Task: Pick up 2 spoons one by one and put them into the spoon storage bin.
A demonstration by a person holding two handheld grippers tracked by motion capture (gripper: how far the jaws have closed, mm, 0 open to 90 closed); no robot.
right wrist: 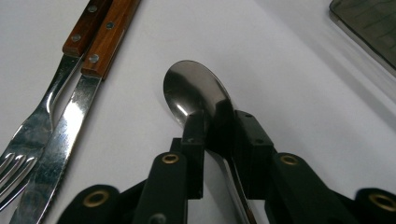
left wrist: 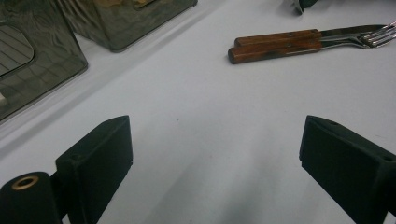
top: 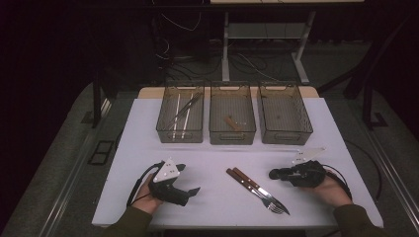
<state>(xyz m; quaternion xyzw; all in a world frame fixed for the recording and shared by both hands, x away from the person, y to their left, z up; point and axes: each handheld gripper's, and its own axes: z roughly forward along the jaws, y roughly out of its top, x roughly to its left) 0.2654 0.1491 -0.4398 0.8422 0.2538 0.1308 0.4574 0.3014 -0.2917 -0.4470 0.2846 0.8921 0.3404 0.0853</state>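
The left gripper (top: pixel 190 190) rested on the table (top: pixel 148 118) at the near left, its jaws wide apart with nothing but bare tabletop between them. Beyond it stood three bins: the left bin (top: pixel 180 116) held long utensils, the middle bin (top: pixel 232 116) a small brown piece, and the right bin (top: pixel 284 114) looked nearly bare. At the centre lay a wood-handled fork (top: pixel 258 193) and knife (top: pixel 262 188), side by side and touching. At the near right, the right gripper (right wrist: pixel 219 133) had its jaws closed on the neck of a spoon (right wrist: pixel 196 91), the bowl jutting out ahead, low over the table.

The grip sat close behind the bowl on smooth metal, so the spoon could probably pivot or slip out on lifting. The right gripper view showed that pinch plainly; the high view showed the bins, yet the spoon there was lost against the dark gripper.
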